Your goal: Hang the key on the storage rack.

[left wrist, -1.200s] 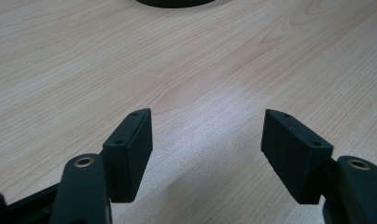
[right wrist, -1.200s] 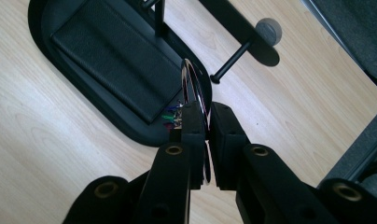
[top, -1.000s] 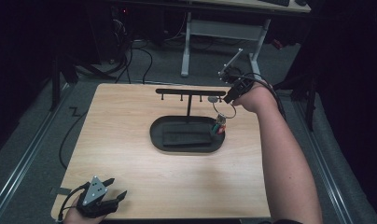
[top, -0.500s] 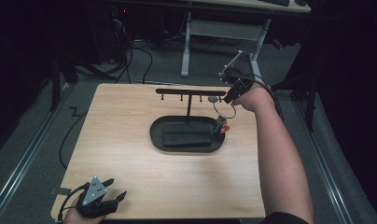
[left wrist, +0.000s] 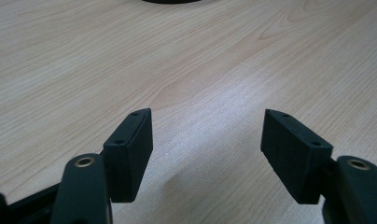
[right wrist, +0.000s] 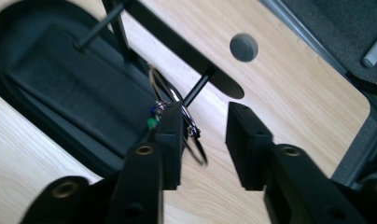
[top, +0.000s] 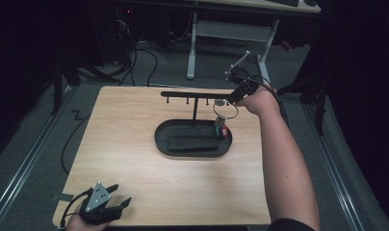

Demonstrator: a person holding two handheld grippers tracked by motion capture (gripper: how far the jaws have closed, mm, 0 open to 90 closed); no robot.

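High view, stand: a black T-shaped key stand (top: 195, 96) is seen rising from an oval black tray (top: 192, 139) on the wooden table (top: 135, 168).
High view, keyring: a metal keyring (top: 225, 110) with a small coloured charm (top: 221, 130) is seen hanging from a peg near the bar's right end.
High view, right gripper: the right gripper (top: 229, 100) is held just beside the ring.
High view, left gripper: the left gripper (top: 116, 198) is rested at the table's near left corner, well apart.
Left gripper view: the jaws are spread wide over bare wood, with nothing between them.
Right gripper view: the jaws have just been opening; the ring (right wrist: 177, 112) is seen against the left pad, no longer pinched.
Handling: the keyring is judged light, stiff, thin and slippery, apt to swing; it is best pinched across the wire loop.
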